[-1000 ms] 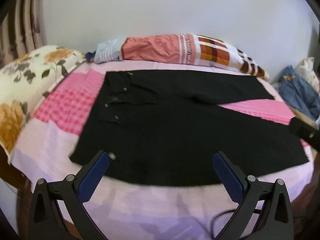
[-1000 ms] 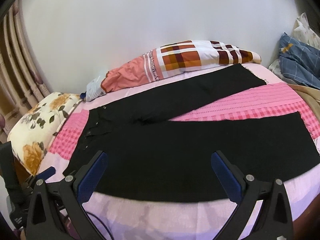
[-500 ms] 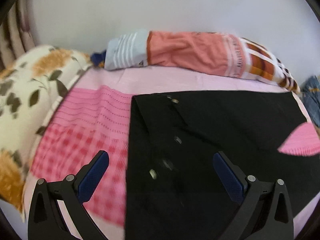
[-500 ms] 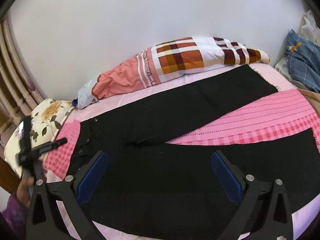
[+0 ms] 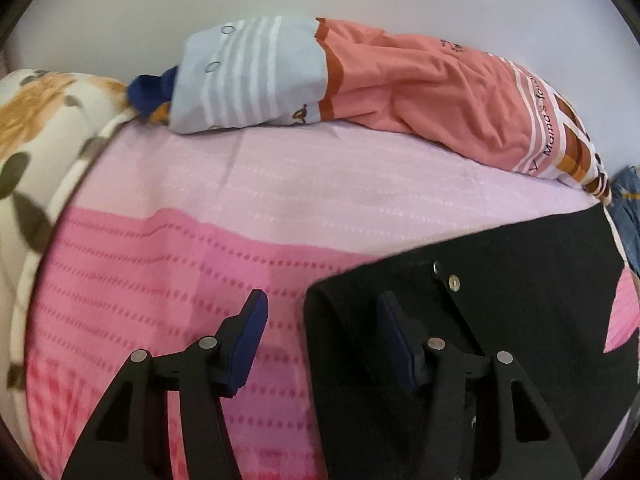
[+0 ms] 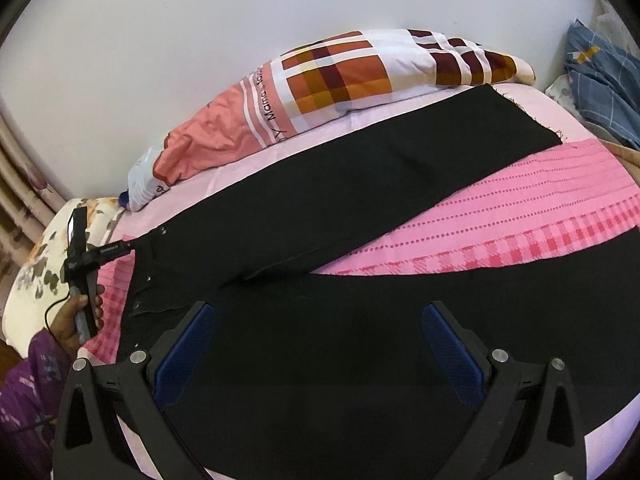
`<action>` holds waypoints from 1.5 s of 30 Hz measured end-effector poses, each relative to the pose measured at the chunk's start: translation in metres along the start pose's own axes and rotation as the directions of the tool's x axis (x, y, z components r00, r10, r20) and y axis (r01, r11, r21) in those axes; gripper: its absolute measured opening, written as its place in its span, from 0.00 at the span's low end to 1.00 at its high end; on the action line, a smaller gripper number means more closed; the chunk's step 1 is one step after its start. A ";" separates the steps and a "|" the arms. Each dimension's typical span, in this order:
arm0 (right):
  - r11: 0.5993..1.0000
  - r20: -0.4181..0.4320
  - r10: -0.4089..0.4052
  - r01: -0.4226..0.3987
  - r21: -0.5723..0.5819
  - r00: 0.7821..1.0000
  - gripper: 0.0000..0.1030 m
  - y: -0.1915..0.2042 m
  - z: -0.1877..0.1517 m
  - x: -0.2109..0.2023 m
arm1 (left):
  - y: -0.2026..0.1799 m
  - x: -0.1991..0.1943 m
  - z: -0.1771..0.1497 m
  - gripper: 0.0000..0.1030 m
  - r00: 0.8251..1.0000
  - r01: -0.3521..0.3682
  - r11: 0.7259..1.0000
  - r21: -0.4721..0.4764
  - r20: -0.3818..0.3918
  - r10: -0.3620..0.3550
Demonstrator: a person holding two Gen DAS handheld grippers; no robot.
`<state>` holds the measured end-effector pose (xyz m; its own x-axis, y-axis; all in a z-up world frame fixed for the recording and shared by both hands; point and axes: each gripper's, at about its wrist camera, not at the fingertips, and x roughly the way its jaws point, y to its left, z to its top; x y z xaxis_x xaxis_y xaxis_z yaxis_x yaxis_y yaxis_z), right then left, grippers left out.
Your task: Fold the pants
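Black pants [image 6: 360, 208] lie spread flat on a pink bed, legs apart in a V, waistband to the left. In the left wrist view the far waistband corner [image 5: 332, 300] with metal snaps lies between my left gripper's fingers. My left gripper [image 5: 320, 320] is partly closed, its jaws straddling that corner, apart from the cloth. It shows in the right wrist view [image 6: 132, 246] at the waistband. My right gripper [image 6: 320, 328] is wide open and empty, hovering over the near leg.
A long orange, plaid and blue bolster [image 6: 320, 80] lies along the wall behind the pants. A floral pillow [image 5: 36, 152] sits at the left. Blue plaid cloth [image 6: 600, 80] is piled at the far right. The pink bedcover [image 5: 140, 280] surrounds the pants.
My left gripper has moved forward and down to the far waistband corner and narrowed its jaws around it. My right gripper has moved in slightly over the near leg, still open.
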<state>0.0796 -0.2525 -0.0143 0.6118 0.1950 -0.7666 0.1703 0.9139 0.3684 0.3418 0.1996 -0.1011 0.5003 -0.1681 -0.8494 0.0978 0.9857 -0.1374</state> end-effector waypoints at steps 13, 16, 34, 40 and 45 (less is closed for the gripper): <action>0.998 -0.044 0.045 -0.043 0.055 0.998 1.00 -0.001 0.013 0.020 | -0.012 0.004 -0.004 0.22 0.989 0.143 0.988 -0.063 -0.017 -0.145; 0.984 -0.038 0.122 -0.116 0.131 0.992 1.00 -0.015 0.034 0.026 | -0.036 -0.041 -0.018 0.15 0.984 0.154 0.987 -0.040 0.102 -0.149; 0.811 -0.155 0.388 -0.256 0.526 0.909 0.66 -0.083 0.165 0.182 | -0.111 -0.173 -0.161 0.15 0.927 0.282 0.956 -0.086 0.283 -0.248; 0.835 -0.186 0.355 -0.222 0.503 0.916 0.08 -0.093 0.165 0.196 | -0.117 -0.175 -0.167 0.15 0.935 0.278 0.954 -0.111 0.257 -0.243; 0.876 -0.086 0.341 -0.283 0.390 0.936 0.07 -0.086 0.140 0.131 | -0.107 -0.180 -0.166 0.15 0.946 0.249 0.957 -0.148 0.247 -0.208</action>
<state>0.2531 -0.3552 -0.0727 0.5645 0.5247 -0.6373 0.2768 0.6070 0.7449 0.0984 0.1268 -0.0176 0.6659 -0.3673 -0.6494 0.0904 0.9037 -0.4185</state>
